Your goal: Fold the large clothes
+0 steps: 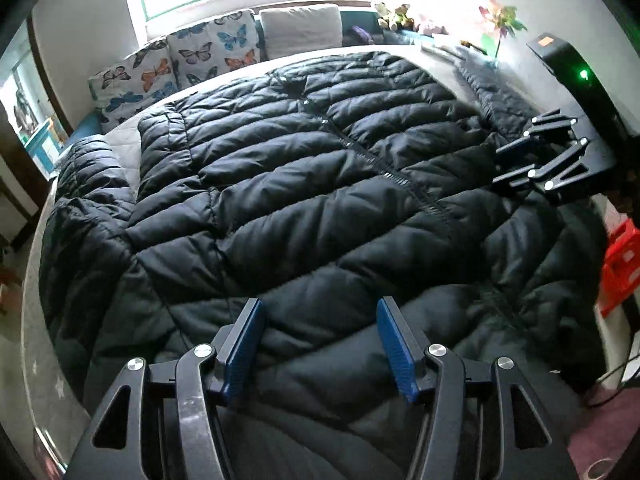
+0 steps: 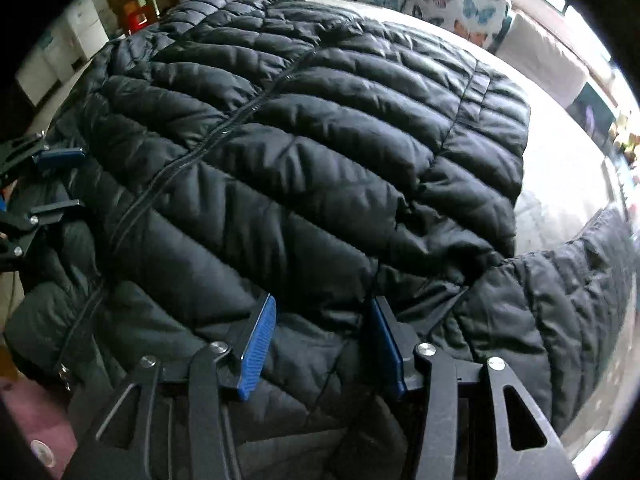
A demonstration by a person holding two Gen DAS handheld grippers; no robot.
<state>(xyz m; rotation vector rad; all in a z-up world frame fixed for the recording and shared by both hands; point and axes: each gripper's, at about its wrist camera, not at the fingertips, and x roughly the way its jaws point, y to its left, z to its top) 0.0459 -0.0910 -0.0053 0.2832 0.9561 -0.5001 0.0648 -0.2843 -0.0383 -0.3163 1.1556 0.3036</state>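
A large black quilted puffer jacket point(image 1: 304, 168) lies spread front-up on a pale round table point(image 1: 40, 344), zipper running down its middle. It also fills the right wrist view point(image 2: 320, 152). One sleeve point(image 1: 86, 200) lies at the left, the other point(image 2: 560, 320) bends away at the right. My left gripper point(image 1: 320, 316) is open, its blue pads over the jacket's near edge. My right gripper point(image 2: 324, 320) is open, over the jacket near the armpit; it shows from the side in the left wrist view point(image 1: 516, 160). The left gripper shows at the left edge of the right wrist view point(image 2: 60, 180).
Butterfly-print cushions point(image 1: 176, 64) and a beige cushion point(image 1: 300, 28) line a window seat behind the table. Soft toys and a pinwheel point(image 1: 500, 20) sit at the back right. A red crate point(image 1: 620, 268) stands right of the table.
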